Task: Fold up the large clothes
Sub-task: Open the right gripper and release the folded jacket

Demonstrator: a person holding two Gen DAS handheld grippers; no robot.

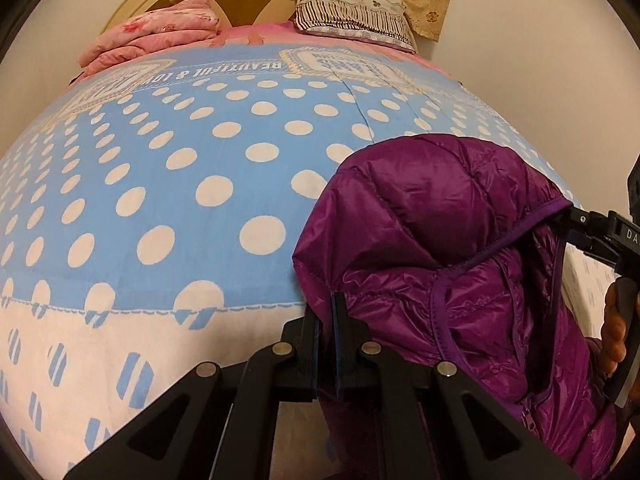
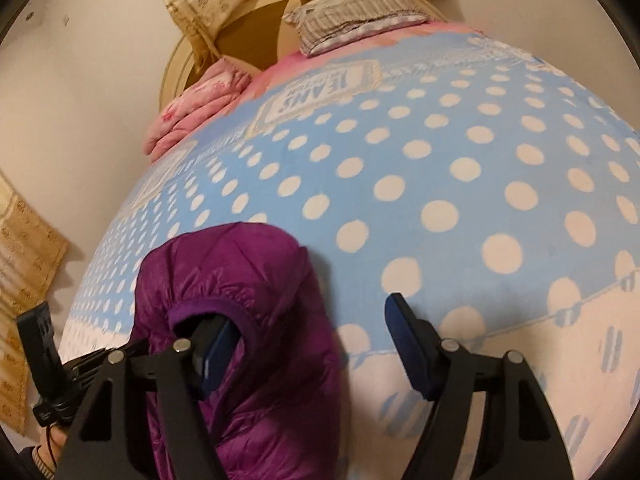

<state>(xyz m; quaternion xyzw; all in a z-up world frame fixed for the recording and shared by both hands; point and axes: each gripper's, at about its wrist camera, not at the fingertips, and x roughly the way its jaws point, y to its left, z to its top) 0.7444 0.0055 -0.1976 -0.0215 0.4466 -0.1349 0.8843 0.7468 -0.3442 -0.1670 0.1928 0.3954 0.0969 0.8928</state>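
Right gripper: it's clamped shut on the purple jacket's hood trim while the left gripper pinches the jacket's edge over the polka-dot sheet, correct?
Not quite. The right gripper is open. The right wrist view shows its fingers wide apart, one tucked at the hood trim of the purple jacket and the other over the polka-dot sheet. The left gripper does look shut on the jacket's edge.

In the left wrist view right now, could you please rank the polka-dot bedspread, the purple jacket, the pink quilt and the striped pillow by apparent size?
1. polka-dot bedspread
2. purple jacket, though nearness to the camera enlarges it
3. pink quilt and striped pillow look similar; I would not rank them.
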